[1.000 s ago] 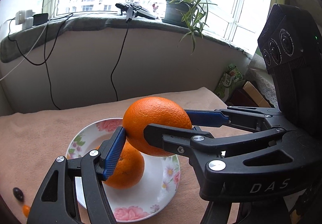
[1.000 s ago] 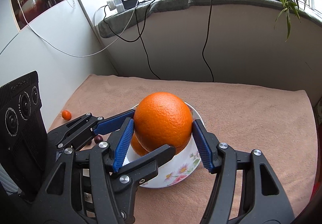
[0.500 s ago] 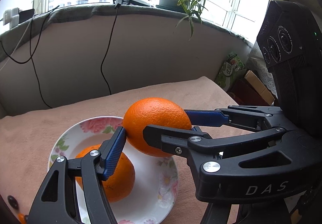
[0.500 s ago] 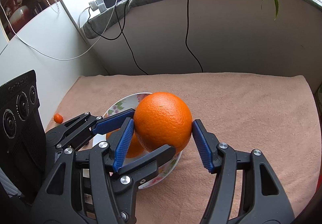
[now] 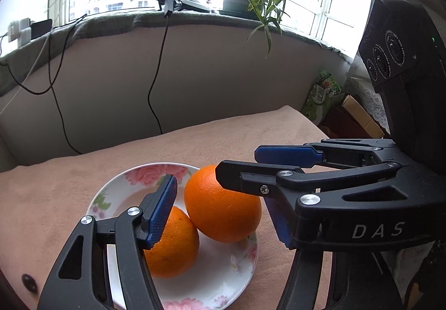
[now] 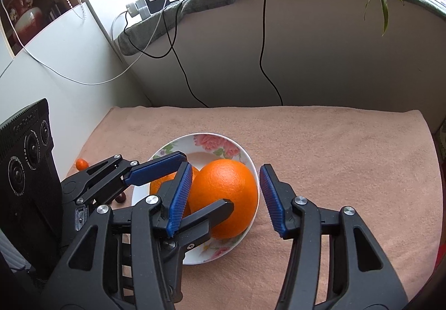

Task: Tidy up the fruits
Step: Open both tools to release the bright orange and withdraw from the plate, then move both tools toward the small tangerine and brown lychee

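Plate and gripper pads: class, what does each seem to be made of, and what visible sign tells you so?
Plate: probably glazed ceramic; glossy white with printed pink flowers.
Pads: likely rubber or soft plastic; matte blue with fine ribbing.

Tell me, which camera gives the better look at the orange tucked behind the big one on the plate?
The left wrist view. There the smaller orange shows most of its face on the flowered plate, touching the big orange. In the right wrist view only a sliver peeks out between blue jaw pads and the big orange.
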`<state>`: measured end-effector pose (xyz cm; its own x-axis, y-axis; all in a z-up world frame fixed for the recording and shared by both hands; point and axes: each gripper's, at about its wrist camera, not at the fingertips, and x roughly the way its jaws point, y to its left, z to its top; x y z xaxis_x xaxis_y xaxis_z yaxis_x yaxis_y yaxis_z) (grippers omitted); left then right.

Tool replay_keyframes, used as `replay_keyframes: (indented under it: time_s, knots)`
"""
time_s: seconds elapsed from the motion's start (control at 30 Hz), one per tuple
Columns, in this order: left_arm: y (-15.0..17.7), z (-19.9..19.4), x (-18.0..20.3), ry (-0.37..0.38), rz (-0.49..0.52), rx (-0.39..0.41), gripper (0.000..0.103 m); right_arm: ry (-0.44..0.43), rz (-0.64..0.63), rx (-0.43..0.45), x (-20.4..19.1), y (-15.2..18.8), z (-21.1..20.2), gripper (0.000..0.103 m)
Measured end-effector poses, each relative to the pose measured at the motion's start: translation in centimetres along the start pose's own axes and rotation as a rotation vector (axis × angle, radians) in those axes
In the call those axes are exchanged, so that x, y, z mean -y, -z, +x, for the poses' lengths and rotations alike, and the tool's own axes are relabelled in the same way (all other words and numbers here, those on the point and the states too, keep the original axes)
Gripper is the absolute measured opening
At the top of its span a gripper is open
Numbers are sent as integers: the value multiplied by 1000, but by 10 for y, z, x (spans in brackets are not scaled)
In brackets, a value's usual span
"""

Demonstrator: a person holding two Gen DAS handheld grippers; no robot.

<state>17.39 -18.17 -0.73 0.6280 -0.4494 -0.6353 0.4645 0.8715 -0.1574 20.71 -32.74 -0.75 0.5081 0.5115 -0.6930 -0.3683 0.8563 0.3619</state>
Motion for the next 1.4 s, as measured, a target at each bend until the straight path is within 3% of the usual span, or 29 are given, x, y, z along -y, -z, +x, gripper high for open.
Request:
replay_keyframes:
  time_s: [0.5,0.83,1.03,1.2,1.4]
  knots:
    - [23,-57,-19,-30,-27,58,63,23,2,79,-16,12,-34,74]
    - [43,-104,-41,-44,-66,128,63,35,-51,106,-46,33,-45,75]
    - [61,-131,-63,-92,-121,147,63,46,-83,137,-66,47,-51,75]
    - [86,-157,-83,-175,-156,154,63,42,-127,158,-88,58,-53,75]
    - [112,-186,-111,-265,-218,162,63,6,-150,115,-112,70,-38,75]
